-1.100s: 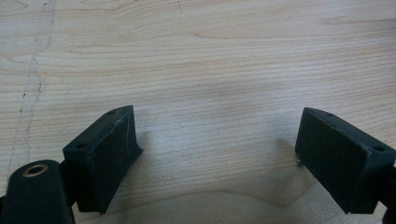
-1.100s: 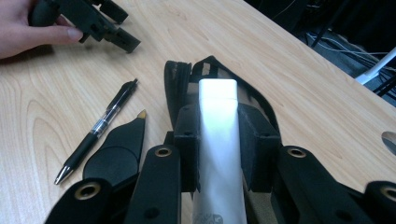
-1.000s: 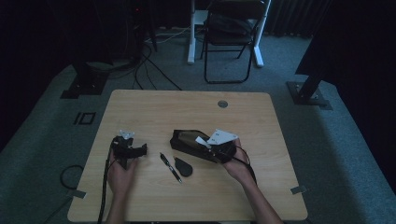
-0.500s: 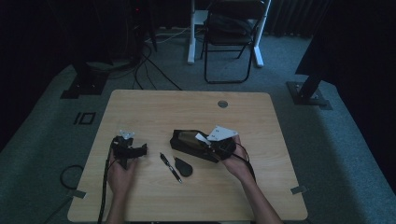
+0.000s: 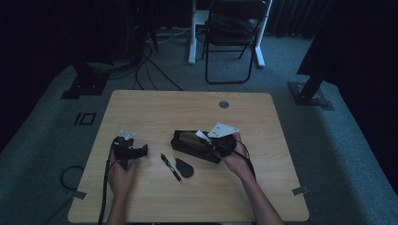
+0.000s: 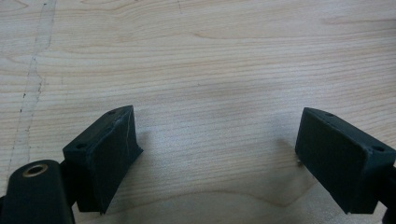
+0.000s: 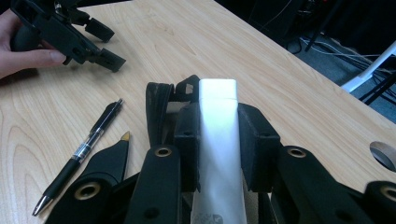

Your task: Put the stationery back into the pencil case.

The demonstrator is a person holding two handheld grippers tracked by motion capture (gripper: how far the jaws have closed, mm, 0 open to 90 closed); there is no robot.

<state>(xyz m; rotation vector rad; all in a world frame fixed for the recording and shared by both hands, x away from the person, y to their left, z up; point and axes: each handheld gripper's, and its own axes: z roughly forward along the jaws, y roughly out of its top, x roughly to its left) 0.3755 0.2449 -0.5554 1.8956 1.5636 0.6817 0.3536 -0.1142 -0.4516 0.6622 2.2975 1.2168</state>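
Note:
My right gripper (image 7: 218, 135) is shut on a flat white oblong item (image 7: 217, 93), which stands up between the pads. It hangs just over an open black pouch (image 5: 190, 143) in the middle of the table. In the high view the right gripper (image 5: 219, 143) is at the pouch's right end, and the white item (image 5: 202, 136) pokes out to its left. A black pen (image 5: 171, 167) and a dark flap (image 5: 184, 167) lie in front of the pouch. My left gripper (image 5: 141, 151) rests open on the table at the left, with only bare wood between its fingers (image 6: 109, 144).
The wooden table (image 5: 187, 108) has a round cable hole (image 5: 224, 104) at the back right. A folding chair (image 5: 232, 28) stands beyond the far edge on the carpet. Cables trail off the table's front left corner.
My right gripper with the white item has shifted slightly away from the front edge. The left gripper has stayed put.

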